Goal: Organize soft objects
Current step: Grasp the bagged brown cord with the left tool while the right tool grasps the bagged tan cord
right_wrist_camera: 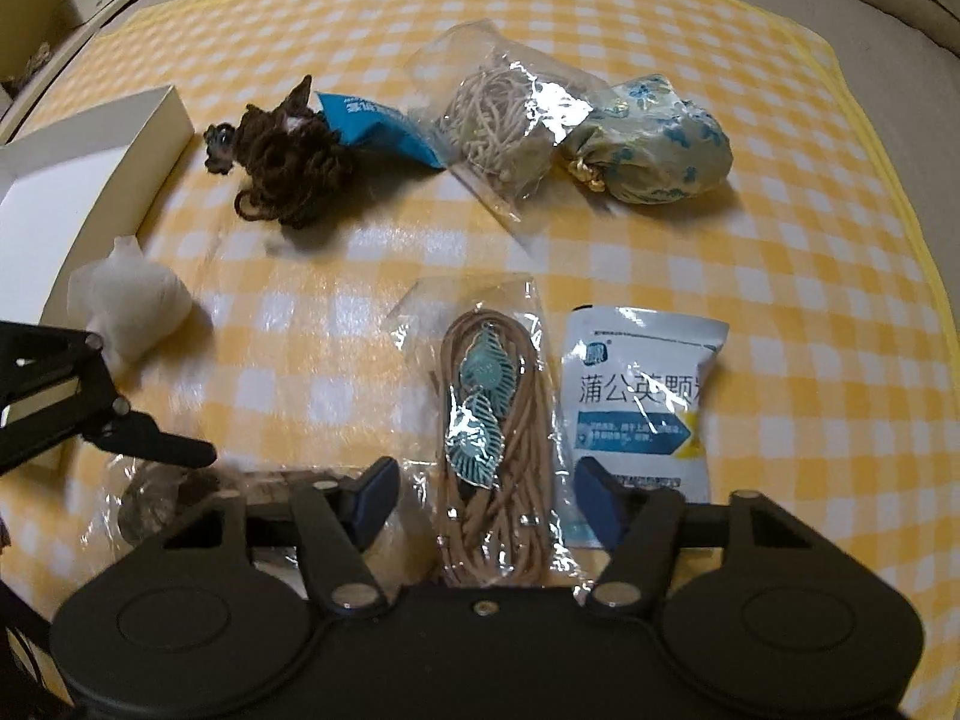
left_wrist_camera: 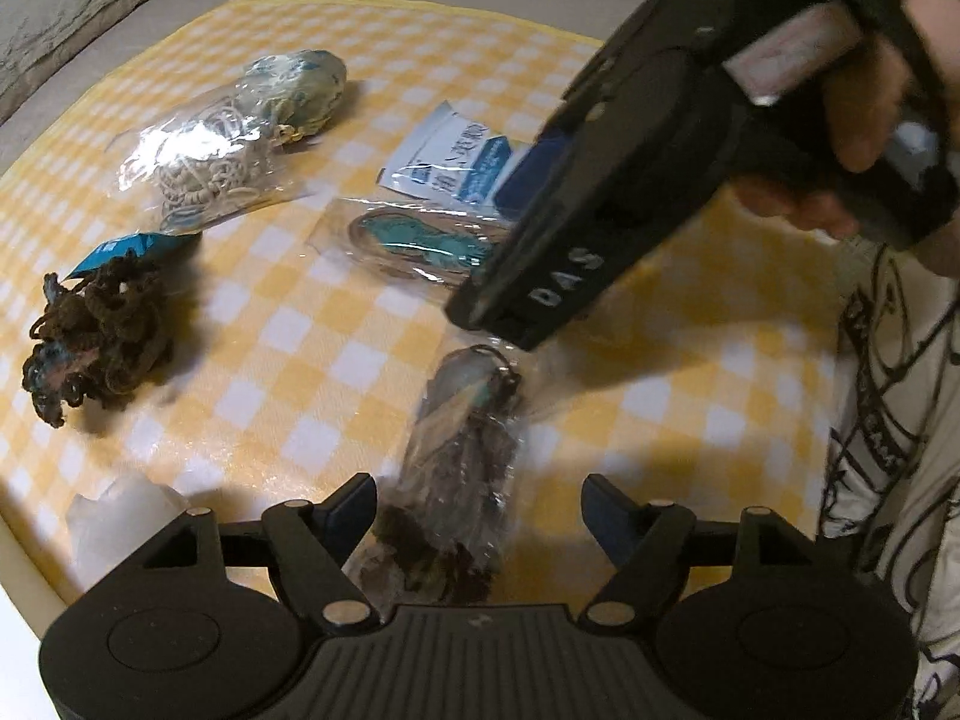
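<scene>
My left gripper (left_wrist_camera: 480, 501) is open, its jaws standing either side of a clear bag of dark hair ties (left_wrist_camera: 459, 468) on the yellow checked cloth (left_wrist_camera: 288, 324). My right gripper (right_wrist_camera: 486, 495) is open, straddling a clear bag of tan hair ties with teal leaf charms (right_wrist_camera: 492, 420). A white and blue sachet (right_wrist_camera: 639, 402) lies just right of it. Farther off lie a brown yarn bundle (right_wrist_camera: 288, 174), a clear bag of cream bands (right_wrist_camera: 504, 114) and a blue-flowered cloth pouch (right_wrist_camera: 654, 144). A white cloth pouch (right_wrist_camera: 129, 300) lies at the left.
A white box (right_wrist_camera: 78, 192) stands at the cloth's left edge in the right wrist view. The right gripper's body and the hand holding it (left_wrist_camera: 690, 138) hang over the sachet in the left wrist view. The person's patterned shirt (left_wrist_camera: 888, 450) is at the right.
</scene>
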A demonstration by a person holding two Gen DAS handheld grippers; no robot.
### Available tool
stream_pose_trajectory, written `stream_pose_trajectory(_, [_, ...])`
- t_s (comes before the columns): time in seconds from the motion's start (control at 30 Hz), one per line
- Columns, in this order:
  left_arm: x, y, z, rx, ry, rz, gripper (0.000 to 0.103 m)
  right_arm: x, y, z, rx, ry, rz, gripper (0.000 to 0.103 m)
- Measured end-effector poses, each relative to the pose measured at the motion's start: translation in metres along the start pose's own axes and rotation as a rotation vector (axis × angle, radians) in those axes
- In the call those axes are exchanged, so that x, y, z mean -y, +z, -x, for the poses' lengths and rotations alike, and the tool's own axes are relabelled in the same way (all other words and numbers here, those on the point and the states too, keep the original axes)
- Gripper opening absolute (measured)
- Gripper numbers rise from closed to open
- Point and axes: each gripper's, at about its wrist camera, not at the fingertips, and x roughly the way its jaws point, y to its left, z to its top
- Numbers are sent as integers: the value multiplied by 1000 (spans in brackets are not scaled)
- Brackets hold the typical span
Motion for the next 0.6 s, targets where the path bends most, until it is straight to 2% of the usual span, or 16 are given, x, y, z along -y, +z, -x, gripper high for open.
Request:
stream_pose_trajectory(0.03, [-3, -2, -2, 1, -1, 16, 76, 0, 0, 0, -2, 2, 6, 64])
stream_pose_trajectory(0.07, [-7, -5, -4, 54, -13, 29, 75, 0, 0, 1, -4, 3, 11, 63])
stream_pose_trajectory(0.2, [-23, -19, -6, 67, -82, 133, 74, -1, -2, 4, -5, 14, 21, 57])
stream_pose_trajectory(0.37, [-33, -30, -7, 69, -159, 197, 74, 2, -3, 9, 4, 27, 16, 48])
stream_pose_trajectory(0.47, [-33, -30, -9, 63, -144, 204, 73, 2, -5, 10, 6, 26, 18, 49])
stream_pose_trajectory(0.53, [-31, -29, -11, 60, -127, 198, 72, 2, -7, 10, 8, 19, 20, 53])
stream_pose_trajectory(0.6, [-29, -26, -13, 57, -112, 190, 71, 2, -8, 8, 4, 11, 26, 61])
